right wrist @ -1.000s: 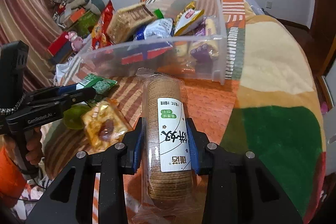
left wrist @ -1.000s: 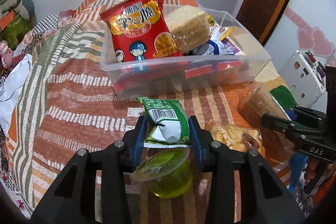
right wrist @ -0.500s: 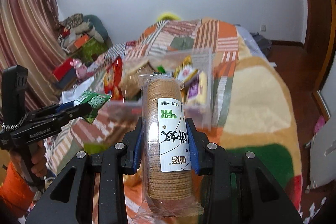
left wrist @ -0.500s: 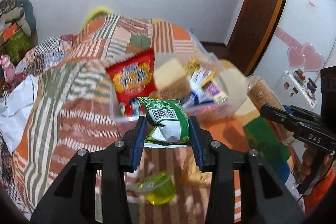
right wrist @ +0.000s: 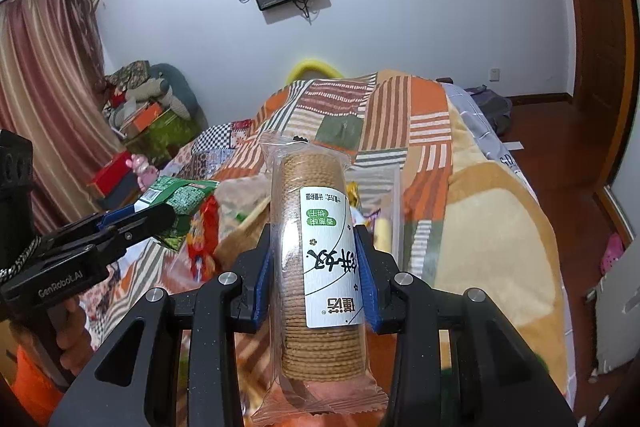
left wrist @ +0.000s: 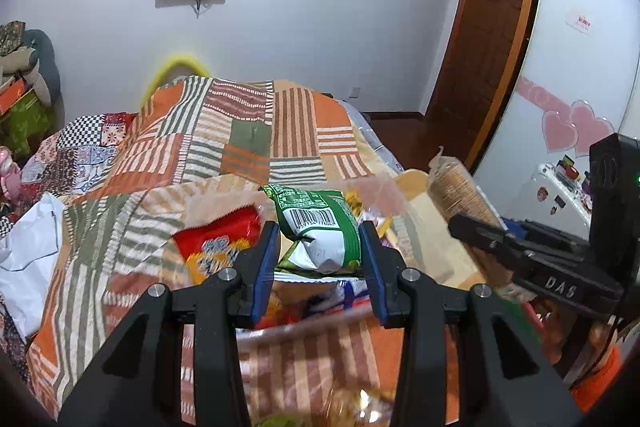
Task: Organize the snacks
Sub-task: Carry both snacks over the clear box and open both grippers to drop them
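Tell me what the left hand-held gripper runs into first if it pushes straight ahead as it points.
Probably the clear plastic snack bin, blurred just beyond the green barcode-printed snack packet that the left hand-held gripper clamps; past it lies the striped patchwork blanket. Depth is uncertain.

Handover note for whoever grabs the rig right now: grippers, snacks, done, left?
Left gripper: shut on the green snack packet, held in the air over the clear bin.
Right gripper: shut on the biscuit sleeve, also in the air.
Clear bin sits on the patchwork blanket and already holds the red bag and other packs; its view is blurred.
Done: both items grasped.
Left: release both into the bin.
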### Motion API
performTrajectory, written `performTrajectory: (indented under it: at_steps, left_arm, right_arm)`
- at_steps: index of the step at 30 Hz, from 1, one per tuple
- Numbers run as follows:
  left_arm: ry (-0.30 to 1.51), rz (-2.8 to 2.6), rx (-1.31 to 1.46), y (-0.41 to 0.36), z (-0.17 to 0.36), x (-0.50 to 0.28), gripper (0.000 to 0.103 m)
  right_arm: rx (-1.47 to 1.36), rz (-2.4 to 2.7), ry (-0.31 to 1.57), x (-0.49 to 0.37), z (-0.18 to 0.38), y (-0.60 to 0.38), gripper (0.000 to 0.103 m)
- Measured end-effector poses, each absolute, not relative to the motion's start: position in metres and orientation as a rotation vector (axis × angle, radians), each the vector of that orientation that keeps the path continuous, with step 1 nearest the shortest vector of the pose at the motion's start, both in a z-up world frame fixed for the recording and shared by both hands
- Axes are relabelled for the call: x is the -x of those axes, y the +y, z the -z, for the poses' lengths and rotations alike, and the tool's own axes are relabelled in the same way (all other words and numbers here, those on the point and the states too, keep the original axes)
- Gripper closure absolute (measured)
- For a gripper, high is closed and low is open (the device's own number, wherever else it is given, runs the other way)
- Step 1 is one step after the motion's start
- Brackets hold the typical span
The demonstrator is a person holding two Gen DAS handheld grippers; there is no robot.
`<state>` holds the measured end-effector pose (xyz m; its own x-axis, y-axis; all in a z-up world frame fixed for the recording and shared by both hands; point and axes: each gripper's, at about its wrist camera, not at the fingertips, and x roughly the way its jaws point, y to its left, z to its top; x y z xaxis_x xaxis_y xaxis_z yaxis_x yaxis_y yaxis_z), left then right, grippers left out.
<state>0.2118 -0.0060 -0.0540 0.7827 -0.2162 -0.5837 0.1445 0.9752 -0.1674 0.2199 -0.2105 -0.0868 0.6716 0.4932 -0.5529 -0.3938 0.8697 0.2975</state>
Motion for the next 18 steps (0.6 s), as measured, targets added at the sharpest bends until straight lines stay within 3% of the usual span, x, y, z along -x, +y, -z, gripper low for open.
performTrajectory:
  at_steps: [18]
  left_arm:
    - [0.754, 0.200, 0.101, -0.031, 0.103, -0.297, 0.063]
  right_arm:
    - [-0.131, -0.450, 0.774, -0.269, 0.120, -0.188, 0.069]
